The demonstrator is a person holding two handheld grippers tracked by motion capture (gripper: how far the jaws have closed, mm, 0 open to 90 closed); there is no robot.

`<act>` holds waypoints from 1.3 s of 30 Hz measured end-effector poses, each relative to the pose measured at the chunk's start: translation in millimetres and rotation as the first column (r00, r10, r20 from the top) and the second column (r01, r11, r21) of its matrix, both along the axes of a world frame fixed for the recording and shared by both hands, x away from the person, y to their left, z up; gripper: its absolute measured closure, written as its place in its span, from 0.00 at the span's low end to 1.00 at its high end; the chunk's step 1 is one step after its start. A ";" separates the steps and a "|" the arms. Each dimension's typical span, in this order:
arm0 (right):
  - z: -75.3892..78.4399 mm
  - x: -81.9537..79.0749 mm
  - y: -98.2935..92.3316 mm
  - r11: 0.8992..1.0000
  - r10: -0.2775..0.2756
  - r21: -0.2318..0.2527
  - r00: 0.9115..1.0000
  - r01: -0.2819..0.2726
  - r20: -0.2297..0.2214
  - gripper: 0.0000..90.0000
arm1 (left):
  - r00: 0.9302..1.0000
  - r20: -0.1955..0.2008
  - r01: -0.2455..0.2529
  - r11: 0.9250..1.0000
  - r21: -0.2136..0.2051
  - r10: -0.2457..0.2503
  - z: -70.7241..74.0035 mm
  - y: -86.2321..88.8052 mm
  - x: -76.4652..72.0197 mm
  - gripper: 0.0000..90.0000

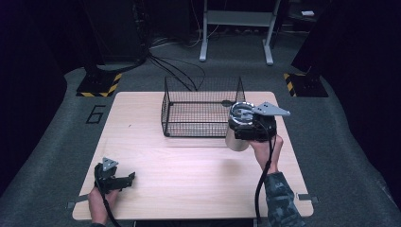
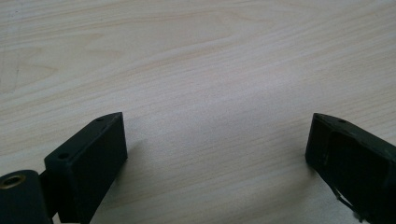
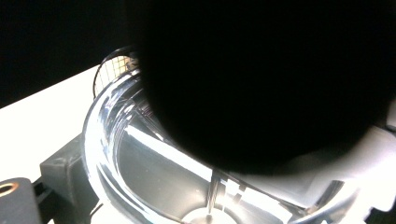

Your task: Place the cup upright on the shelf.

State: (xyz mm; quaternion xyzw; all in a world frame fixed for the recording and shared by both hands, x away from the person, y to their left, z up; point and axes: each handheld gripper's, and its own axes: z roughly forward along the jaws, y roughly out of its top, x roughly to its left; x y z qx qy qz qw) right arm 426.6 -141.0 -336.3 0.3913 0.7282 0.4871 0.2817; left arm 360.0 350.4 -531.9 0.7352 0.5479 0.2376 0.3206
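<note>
My right gripper pinches a clear glass by its rim, one jaw inside, one outside, holding it upright just above the counter. The wire basket lies just beyond and to the left of the glass, almost touching it, so the right hand is far nearer than the left. My left gripper rests low near the counter's front left corner, jaws spread wide on nothing. In the right gripper view a dark shape hides the far rim and one jaw; the glass looks empty.
</note>
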 end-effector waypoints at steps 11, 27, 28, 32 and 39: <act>12.8 9.0 11.0 1.000 0.022 -0.001 1.000 -0.022 0.003 0.04 | 1.000 -0.001 0.001 1.000 0.000 -0.001 0.0 0.1 0.0 0.06; 29.1 22.6 19.2 0.999 0.035 -0.002 0.999 -0.035 0.009 0.04 | 1.000 0.000 0.001 1.000 0.000 -0.001 0.0 0.1 0.0 0.06; 29.1 22.6 19.2 0.999 0.035 -0.002 0.999 -0.035 0.009 0.04 | 1.000 0.000 0.001 1.000 0.000 -0.001 0.0 0.1 0.0 0.06; 33.9 27.3 22.2 0.999 0.036 -0.003 0.999 -0.036 0.010 0.04 | 1.000 -0.001 0.001 1.000 0.000 -0.001 0.0 0.1 0.0 0.06; 39.2 34.0 25.6 0.999 0.037 -0.007 0.999 -0.037 0.010 0.04 | 1.000 0.000 0.001 1.000 0.000 -0.001 0.0 0.1 0.0 0.06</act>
